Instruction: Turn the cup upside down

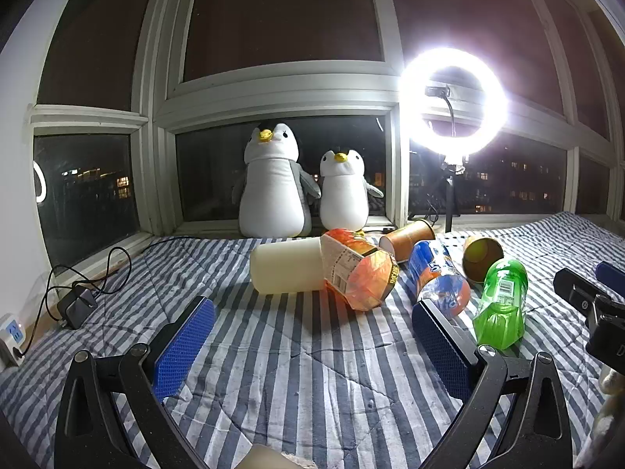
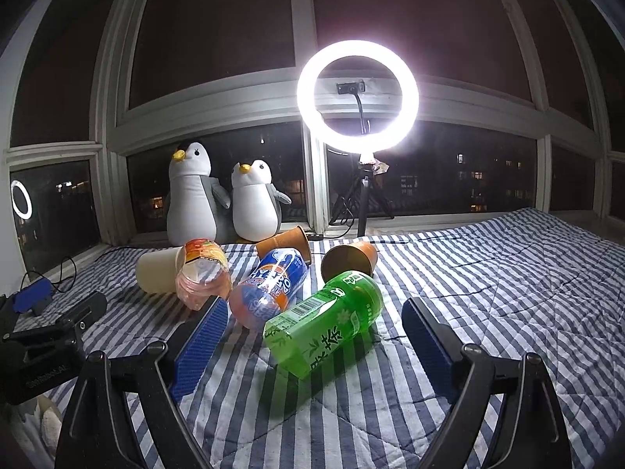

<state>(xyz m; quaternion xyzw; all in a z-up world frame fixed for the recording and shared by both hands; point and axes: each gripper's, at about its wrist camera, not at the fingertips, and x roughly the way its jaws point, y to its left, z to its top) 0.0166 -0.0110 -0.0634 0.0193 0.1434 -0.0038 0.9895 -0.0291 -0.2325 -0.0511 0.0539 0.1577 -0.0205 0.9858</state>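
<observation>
While both tools hover low over the striped bedspread (image 2: 488,273), stock reads thus. Left gripper (image 1: 312,346): fingers spread wide, holding nothing. Right gripper (image 2: 316,344): likewise wide open, empty, the green bottle (image 2: 324,324) lying between its pads. Two brown paper cups on their sides near the window: one (image 2: 349,260) just behind the green bottle, mouth toward the grippers; another (image 2: 285,244) behind the blue-labelled bottle (image 2: 269,287). Also an orange-labelled bottle (image 1: 359,269), a cream cylinder (image 1: 287,269), two plush penguins (image 1: 273,183), a lit ring light (image 2: 357,95).

cups (image 2: 349,260): 6 | plush penguins (image 2: 191,195): 2 | ring light (image 2: 357,95): 1
</observation>
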